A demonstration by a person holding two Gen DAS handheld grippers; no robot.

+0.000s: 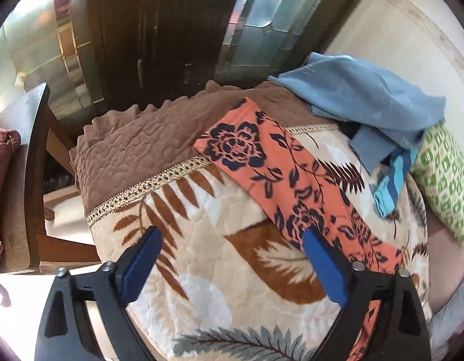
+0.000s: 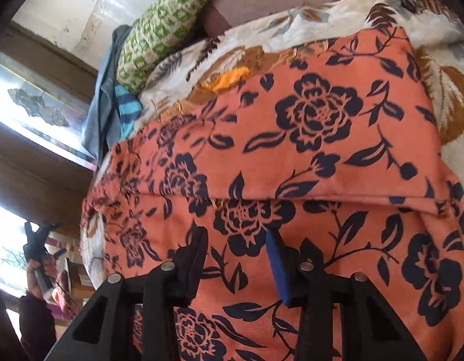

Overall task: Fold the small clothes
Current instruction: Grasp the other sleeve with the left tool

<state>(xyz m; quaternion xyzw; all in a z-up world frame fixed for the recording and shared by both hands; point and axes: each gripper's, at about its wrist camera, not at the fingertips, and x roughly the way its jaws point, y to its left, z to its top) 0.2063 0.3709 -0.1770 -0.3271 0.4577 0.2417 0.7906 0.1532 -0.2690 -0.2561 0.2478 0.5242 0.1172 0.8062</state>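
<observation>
No containers in view. Orange floral cloth (image 1: pixel 280 177) spread flat across a leaf-print blanket (image 1: pixel 207 258), running from the brown quilted border (image 1: pixel 135 141) back toward the cameras; in the right wrist view (image 2: pixel 307 156) filling most of the frame, with a folded edge crossing just ahead of the fingers.

Left gripper (image 1: pixel 232 240) hanging above the blanket, jaws wide apart, nothing held; right blue pad (image 1: pixel 325 264) over the near edge of the orange cloth.

Right gripper (image 2: pixel 238 237) low over the orange cloth, jaws partly open, nothing clamped between them; contact with the fabric unclear.

Beyond the orange cloth: blue garment (image 1: pixel 364 96) heaped at the far right of the blanket, striped blue piece (image 1: pixel 391 183) trailing under it. Green-patterned pillow (image 1: pixel 442 180) beside that heap, against the pale wall. Dark wooden door (image 1: pixel 147 36) and mirror panels behind. Wooden chair (image 1: pixel 33 180) left of the blanket.
</observation>
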